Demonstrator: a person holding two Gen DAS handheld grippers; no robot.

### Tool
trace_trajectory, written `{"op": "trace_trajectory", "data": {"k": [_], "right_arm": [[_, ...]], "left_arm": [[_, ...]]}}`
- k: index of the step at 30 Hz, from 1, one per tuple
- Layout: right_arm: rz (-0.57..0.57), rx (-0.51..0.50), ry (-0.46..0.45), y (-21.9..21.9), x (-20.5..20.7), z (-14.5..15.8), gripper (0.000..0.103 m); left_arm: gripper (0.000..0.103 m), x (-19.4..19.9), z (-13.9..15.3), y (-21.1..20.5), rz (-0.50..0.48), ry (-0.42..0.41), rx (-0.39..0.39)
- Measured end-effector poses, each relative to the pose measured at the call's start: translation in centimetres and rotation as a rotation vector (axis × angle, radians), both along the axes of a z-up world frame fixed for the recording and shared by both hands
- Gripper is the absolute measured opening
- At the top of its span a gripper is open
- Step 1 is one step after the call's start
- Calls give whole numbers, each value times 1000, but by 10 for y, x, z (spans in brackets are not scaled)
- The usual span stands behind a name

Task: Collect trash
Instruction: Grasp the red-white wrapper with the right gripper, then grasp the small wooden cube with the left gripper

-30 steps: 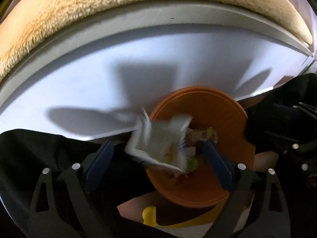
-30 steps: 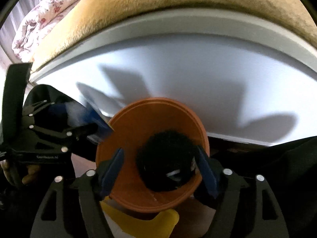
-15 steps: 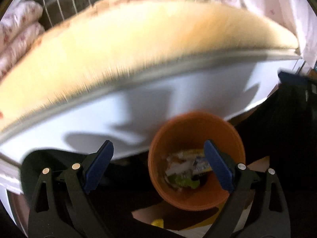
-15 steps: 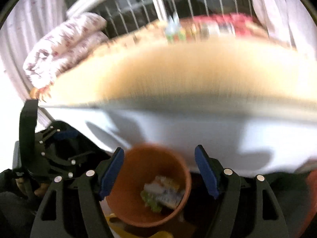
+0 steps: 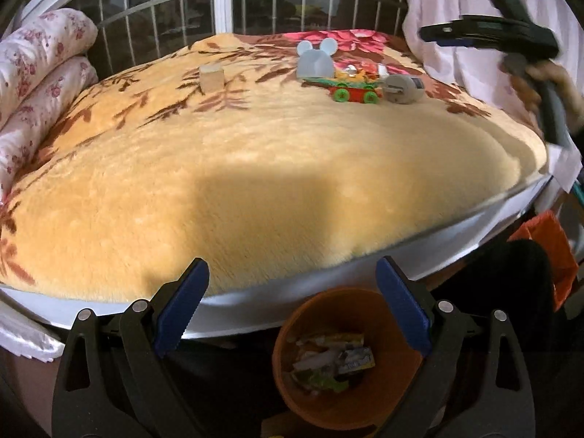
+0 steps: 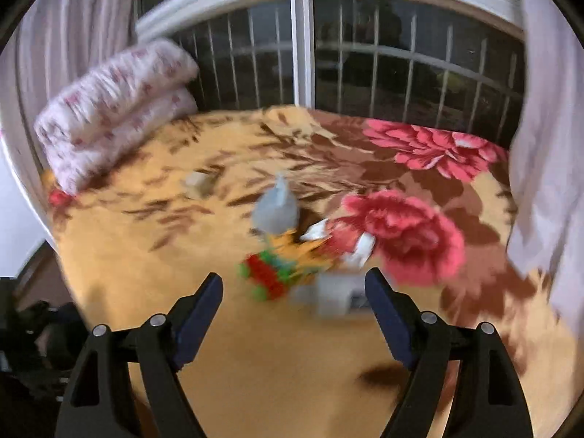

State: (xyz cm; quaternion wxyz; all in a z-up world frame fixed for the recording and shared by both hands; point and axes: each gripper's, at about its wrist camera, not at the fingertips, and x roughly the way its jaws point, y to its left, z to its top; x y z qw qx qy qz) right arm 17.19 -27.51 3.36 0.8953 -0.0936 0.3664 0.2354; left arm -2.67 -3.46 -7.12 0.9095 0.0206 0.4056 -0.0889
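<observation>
An orange bin [image 5: 321, 408] stands below the bed's edge, with several crumpled wrappers [image 5: 330, 363] inside. My left gripper [image 5: 292, 306] is open and empty above the bin. My right gripper [image 6: 294, 310] is open and empty over the bed; it also shows at the upper right of the left wrist view [image 5: 489, 34]. On the bed lie white wrappers [image 6: 359, 250], a green and red toy cart [image 6: 270, 273] and a grey round object [image 6: 334, 294], just ahead of the right gripper. The right wrist view is blurred.
A yellow flowered blanket [image 5: 255, 168] covers the bed. A pale blue mouse-eared object [image 5: 315, 60] and a small beige block [image 5: 211, 77] lie on it. Rolled floral bedding [image 5: 33, 73] sits at the left. A barred window [image 6: 365, 58] is behind. An orange bag [image 5: 547, 244] hangs at the right.
Both grippers have risen from the bin to bed height. The white wrapper from my left gripper and the dark lump from my right one are gone from the jaws. The right gripper has moved over the bed.
</observation>
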Motion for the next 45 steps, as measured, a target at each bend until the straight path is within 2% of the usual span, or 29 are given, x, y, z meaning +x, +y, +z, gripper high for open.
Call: {"op": "trace_trajectory", "data": {"k": [4, 10, 13, 18, 21, 22, 26, 28, 31, 33, 35, 37, 41, 45], "right_arm": [[61, -86, 87, 6, 61, -19, 70], [141, -190, 203, 13, 119, -55, 55], [199, -241, 247, 15, 134, -69, 54], [285, -269, 310, 23, 148, -89, 54], [309, -269, 353, 31, 155, -102, 39], [311, -254, 367, 31, 155, -103, 26], [293, -263, 332, 28, 144, -96, 24], [256, -227, 302, 20, 139, -87, 24], [131, -82, 236, -9, 132, -61, 24], [85, 31, 202, -26, 120, -47, 24], [19, 188, 170, -47, 94, -33, 24], [-38, 289, 152, -57, 65, -28, 24], [-95, 307, 72, -54, -8, -30, 24], [-102, 314, 36, -39, -84, -48, 24]], "left_arm": [[90, 10, 1, 5, 8, 27, -14], [90, 24, 6, 3, 0, 44, -31], [90, 29, 7, 0, -2, 52, -22], [91, 33, 7, -1, 13, 59, -24], [91, 36, 7, -1, 18, 63, -22], [92, 37, 8, -1, 19, 65, -21], [91, 39, 13, 2, 21, 63, -46], [91, 41, 15, 6, 28, 61, -71], [92, 48, 21, 10, 42, 43, -98], [92, 54, 29, 13, 70, 9, -78], [92, 67, 39, 20, 98, -28, -65], [92, 88, 48, 27, 128, -54, -39], [92, 145, 52, 41, 207, -50, 12], [92, 205, 44, 50, 262, -7, 7]]}}
